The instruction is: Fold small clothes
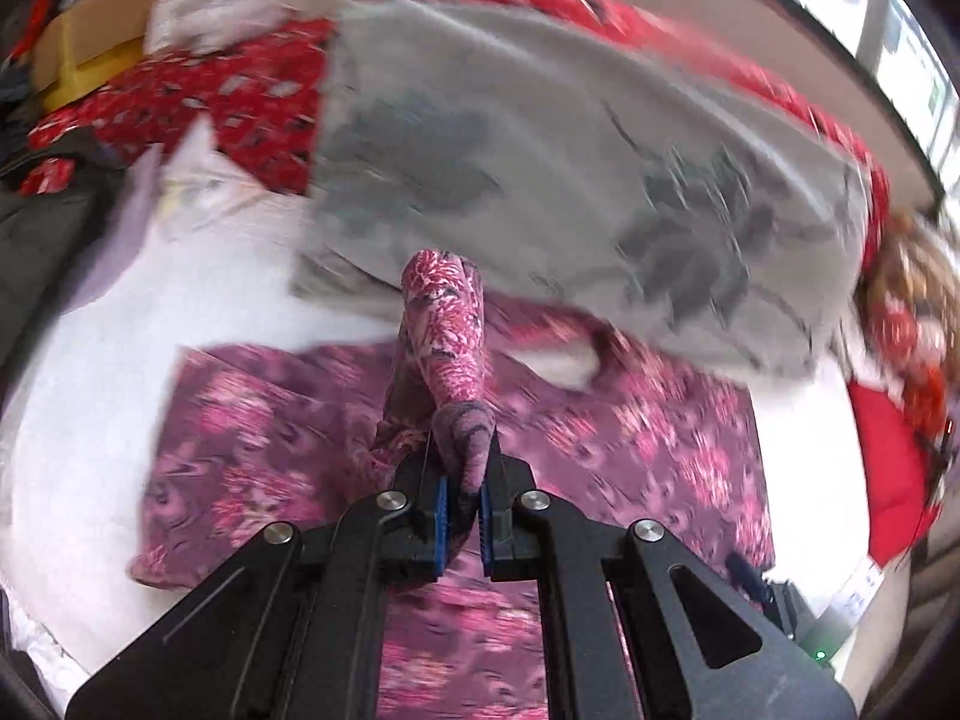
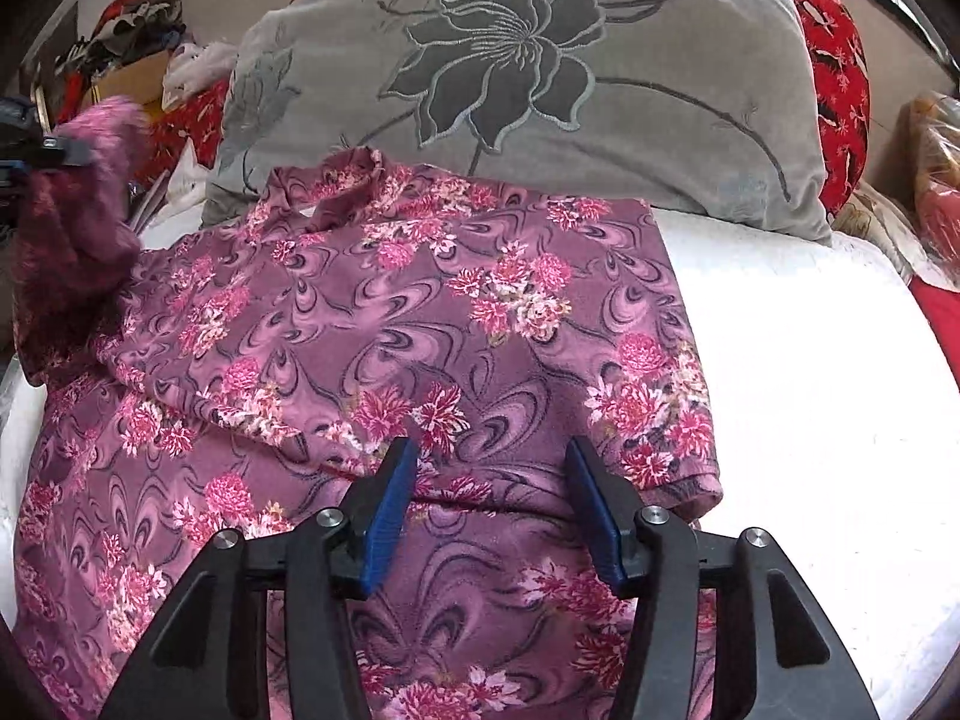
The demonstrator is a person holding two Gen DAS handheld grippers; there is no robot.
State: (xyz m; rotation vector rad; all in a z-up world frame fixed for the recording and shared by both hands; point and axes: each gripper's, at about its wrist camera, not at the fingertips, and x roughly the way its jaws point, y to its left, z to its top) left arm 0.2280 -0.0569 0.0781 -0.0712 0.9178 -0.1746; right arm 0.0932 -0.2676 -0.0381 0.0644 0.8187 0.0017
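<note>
A purple-pink floral garment point(image 2: 420, 324) lies spread on a white surface point(image 2: 810, 360), with its right side folded over. My left gripper point(image 1: 462, 480) is shut on a sleeve point(image 1: 447, 336) of this garment and holds it lifted above the rest of the cloth point(image 1: 630, 438). In the right wrist view the left gripper point(image 2: 36, 156) shows at the far left edge with the raised sleeve point(image 2: 84, 210). My right gripper point(image 2: 489, 480) is open and empty, its blue-padded fingers just above the lower part of the garment.
A grey pillow with a dark flower point(image 2: 540, 60) lies behind the garment; it also shows in the left wrist view point(image 1: 570, 168). Red patterned bedding point(image 1: 228, 102) and a cardboard box point(image 1: 84, 42) sit at the back left. A red cushion point(image 2: 840, 78) and bagged items point(image 2: 936, 168) are at the right.
</note>
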